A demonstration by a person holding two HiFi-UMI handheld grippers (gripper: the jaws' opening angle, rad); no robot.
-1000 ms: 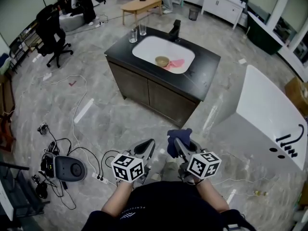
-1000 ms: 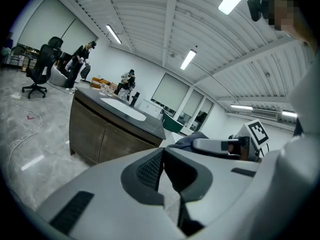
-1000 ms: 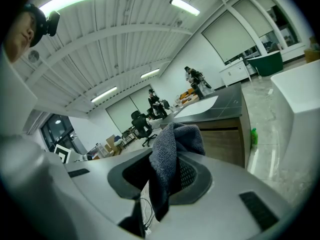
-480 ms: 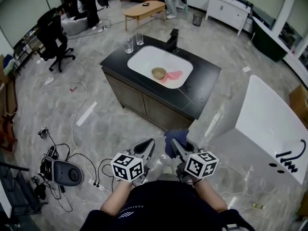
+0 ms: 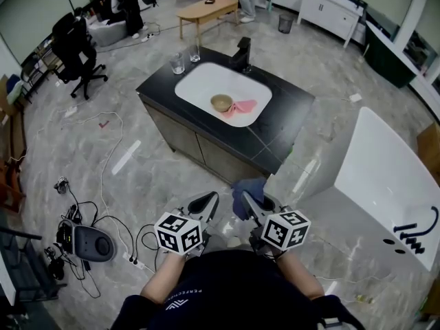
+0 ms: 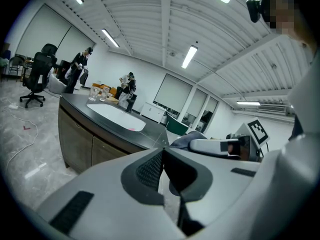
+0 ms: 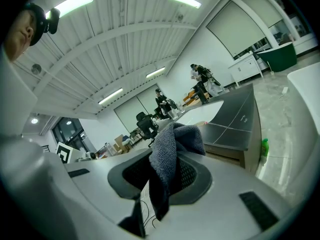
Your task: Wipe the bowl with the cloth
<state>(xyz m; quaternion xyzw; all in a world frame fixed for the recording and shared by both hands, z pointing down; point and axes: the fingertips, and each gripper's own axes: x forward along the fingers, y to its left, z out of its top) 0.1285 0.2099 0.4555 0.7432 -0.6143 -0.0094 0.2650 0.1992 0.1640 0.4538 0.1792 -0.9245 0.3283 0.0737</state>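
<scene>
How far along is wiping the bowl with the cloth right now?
Done: the right claw is shut on the blue-grey terry cloth. In hand: both claws hang over the grey marbled floor, well short of the black-topped sink island; the left claw is shut and empty. Left: all the wiping. The small tan bowl sits in the white sink basin beside a pink item, with nothing touching it.

The tan bowl (image 5: pixel 221 102) sits upright in the white sink (image 5: pixel 203 81); the grey-blue cloth (image 5: pixel 247 188) is pinched in the right hand-held gripper (image 5: pixel 251 205).
</scene>
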